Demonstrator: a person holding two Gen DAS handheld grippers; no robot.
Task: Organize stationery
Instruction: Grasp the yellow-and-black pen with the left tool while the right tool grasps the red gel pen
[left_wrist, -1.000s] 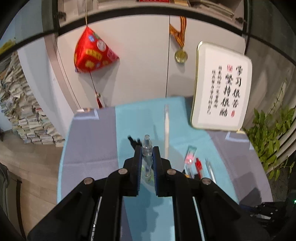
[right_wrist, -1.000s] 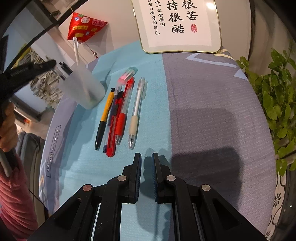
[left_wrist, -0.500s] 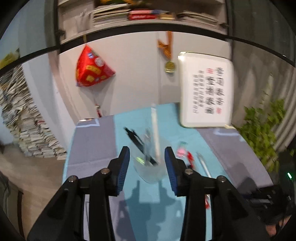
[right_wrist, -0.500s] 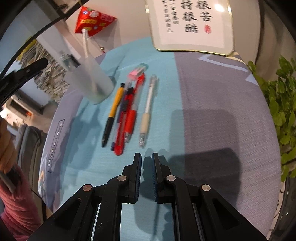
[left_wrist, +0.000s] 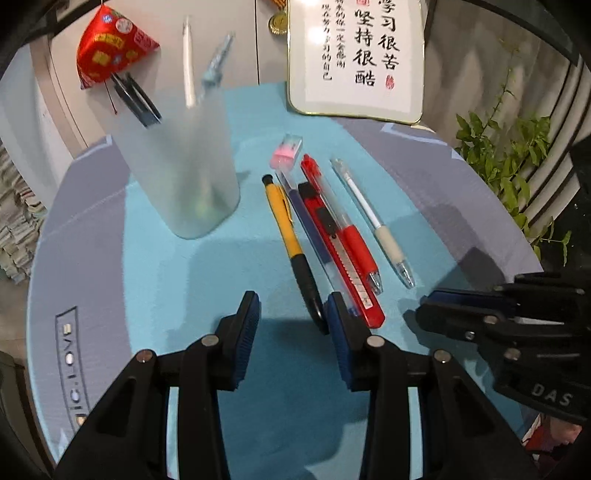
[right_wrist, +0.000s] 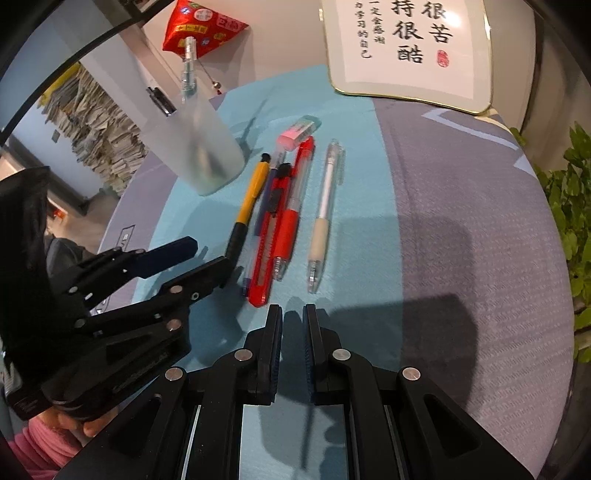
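Observation:
A frosted cup (left_wrist: 181, 170) (right_wrist: 201, 147) stands on the blue mat with three pens in it. Beside it lie a yellow-black pen (left_wrist: 291, 243) (right_wrist: 247, 206), a clear blue pen (left_wrist: 306, 218), a red utility knife (left_wrist: 338, 251) (right_wrist: 267, 236), a red pen (left_wrist: 351, 236) (right_wrist: 291, 210), a white pen (left_wrist: 373, 221) (right_wrist: 323, 218) and a pink eraser (left_wrist: 286, 153) (right_wrist: 297, 133). My left gripper (left_wrist: 291, 314) (right_wrist: 201, 254) is open and empty, low over the yellow pen's black tip. My right gripper (right_wrist: 293, 321) (left_wrist: 421, 314) is shut and empty, just in front of the knife's near end.
A framed calligraphy board (left_wrist: 354, 55) leans at the back of the round table. A red pouch (left_wrist: 110, 48) and a medal hang on the cabinet behind. A plant (left_wrist: 509, 155) stands to the right. Stacked papers (right_wrist: 92, 118) lie on the floor left.
My left gripper opened, let the clear pen go into the cup, then moved down and right to the row of pens. My right gripper moved slightly toward the pens, still shut.

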